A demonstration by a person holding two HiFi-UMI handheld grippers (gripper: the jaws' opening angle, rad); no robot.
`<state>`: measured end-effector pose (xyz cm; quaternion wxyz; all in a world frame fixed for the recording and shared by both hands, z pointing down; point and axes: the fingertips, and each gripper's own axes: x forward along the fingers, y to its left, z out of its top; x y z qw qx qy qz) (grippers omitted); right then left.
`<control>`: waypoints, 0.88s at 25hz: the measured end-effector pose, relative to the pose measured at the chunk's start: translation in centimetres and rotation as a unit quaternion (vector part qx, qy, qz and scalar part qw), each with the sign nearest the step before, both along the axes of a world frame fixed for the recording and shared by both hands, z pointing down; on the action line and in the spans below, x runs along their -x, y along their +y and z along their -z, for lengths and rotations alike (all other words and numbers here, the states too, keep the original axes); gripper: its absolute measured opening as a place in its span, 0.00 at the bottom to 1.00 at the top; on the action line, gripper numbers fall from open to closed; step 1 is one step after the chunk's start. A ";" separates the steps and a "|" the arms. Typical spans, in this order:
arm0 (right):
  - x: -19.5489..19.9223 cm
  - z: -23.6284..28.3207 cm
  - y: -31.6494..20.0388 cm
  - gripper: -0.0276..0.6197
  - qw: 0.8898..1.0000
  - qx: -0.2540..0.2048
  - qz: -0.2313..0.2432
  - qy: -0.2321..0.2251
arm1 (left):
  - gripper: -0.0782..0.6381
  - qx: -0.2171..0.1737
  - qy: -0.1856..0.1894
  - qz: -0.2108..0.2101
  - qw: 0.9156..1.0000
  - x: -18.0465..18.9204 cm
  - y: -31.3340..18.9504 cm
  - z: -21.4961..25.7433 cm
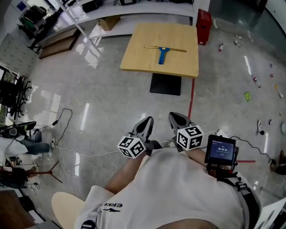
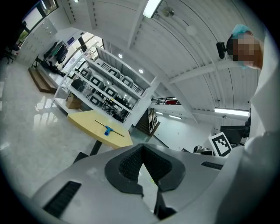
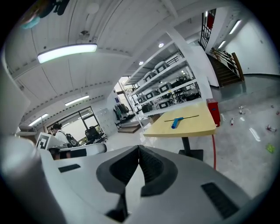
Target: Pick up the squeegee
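The squeegee [image 1: 162, 53], with a blue handle and a long thin blade, lies flat on a square wooden table [image 1: 138, 58] far ahead across the floor. It shows small in the left gripper view [image 2: 107, 130] and in the right gripper view [image 3: 177, 122]. Both grippers are held close to the person's body, well short of the table. My left gripper [image 1: 147, 121] is shut with nothing in it, its tips meeting [image 2: 142, 147]. My right gripper [image 1: 175, 117] is likewise shut and empty [image 3: 139, 148]. They sit side by side, pointing toward the table.
A red box [image 1: 203, 26] stands beside the table's far right corner. White shelving [image 1: 134, 9] runs behind it. A red line [image 1: 192, 96] and cables [image 1: 67, 129] cross the glossy floor; small litter [image 1: 247, 95] lies at the right. A person sits at the left edge [image 1: 18, 143].
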<state>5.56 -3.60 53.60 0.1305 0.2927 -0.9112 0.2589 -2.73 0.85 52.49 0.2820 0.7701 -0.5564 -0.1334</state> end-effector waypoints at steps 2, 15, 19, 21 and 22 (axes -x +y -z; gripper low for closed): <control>-0.2 -0.1 -1.0 0.05 1.000 0.004 -0.007 -0.001 | 0.12 0.005 -0.001 -0.002 1.000 0.1 -1.0 0.0; 2.6 -0.7 -9.4 0.05 0.999 0.006 -0.047 0.016 | 0.12 0.009 0.010 -0.043 0.999 3.4 -10.4 -0.7; 4.6 -0.5 -12.4 0.05 0.998 0.002 -0.064 0.025 | 0.12 0.005 0.011 -0.059 0.998 6.0 -13.7 -0.3; 5.6 -0.4 -13.8 0.05 0.997 0.001 -0.076 0.027 | 0.12 0.003 0.011 -0.070 0.998 7.2 -15.2 -0.1; 6.1 -0.3 -14.4 0.05 0.996 0.001 -0.081 0.028 | 0.12 0.002 0.012 -0.074 0.997 7.9 -15.9 0.0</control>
